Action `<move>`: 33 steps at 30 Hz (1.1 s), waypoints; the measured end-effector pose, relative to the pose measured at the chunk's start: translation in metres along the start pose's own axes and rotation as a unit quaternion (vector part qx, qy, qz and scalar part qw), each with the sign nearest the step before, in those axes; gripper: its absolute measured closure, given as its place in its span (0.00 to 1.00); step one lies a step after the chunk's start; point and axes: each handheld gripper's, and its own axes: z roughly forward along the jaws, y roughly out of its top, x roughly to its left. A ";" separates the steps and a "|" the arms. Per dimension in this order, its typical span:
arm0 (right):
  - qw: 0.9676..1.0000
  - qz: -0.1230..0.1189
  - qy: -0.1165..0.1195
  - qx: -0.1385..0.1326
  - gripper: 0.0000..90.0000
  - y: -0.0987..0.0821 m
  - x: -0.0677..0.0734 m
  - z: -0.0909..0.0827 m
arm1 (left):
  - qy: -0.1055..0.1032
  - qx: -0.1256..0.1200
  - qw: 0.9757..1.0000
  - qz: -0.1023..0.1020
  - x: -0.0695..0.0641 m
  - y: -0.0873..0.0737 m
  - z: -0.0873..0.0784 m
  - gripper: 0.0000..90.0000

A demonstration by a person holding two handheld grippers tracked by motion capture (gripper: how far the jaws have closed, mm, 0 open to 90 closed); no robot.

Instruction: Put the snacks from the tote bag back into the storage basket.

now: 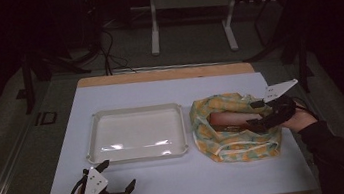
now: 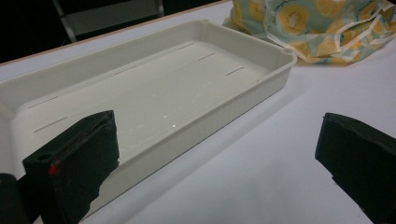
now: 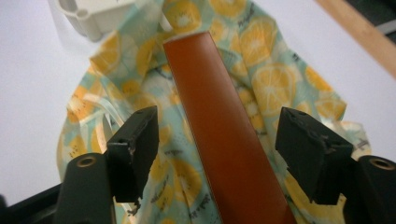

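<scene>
A fruit-print cloth bag [image 1: 236, 141] lies on the white table, right of the tray. A long flat reddish-brown object [image 1: 226, 119] rests on top of the bag [image 3: 280, 79]. My right gripper [image 1: 259, 123] reaches in from the right and straddles this brown object [image 3: 219, 130]. In the right gripper view its jaws [image 3: 217, 116] stand either side of the object, with a gap between each pad and it. My left gripper [image 1: 117, 174] rests open near the table's front left corner, with nothing between its jaws [image 2: 218, 122].
A shallow white tray [image 1: 131, 110] sits empty in the middle of the table, its near wall [image 2: 261, 88] just beyond my left gripper. The bag [image 2: 317, 28] lies past its right corner. The table's wooden far edge [image 1: 167, 72] runs behind.
</scene>
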 end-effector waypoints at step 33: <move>0.982 -0.069 -0.028 0.175 0.37 -0.012 -0.013 0.049 | 0.006 0.019 1.000 0.000 0.003 -0.004 0.001 0.00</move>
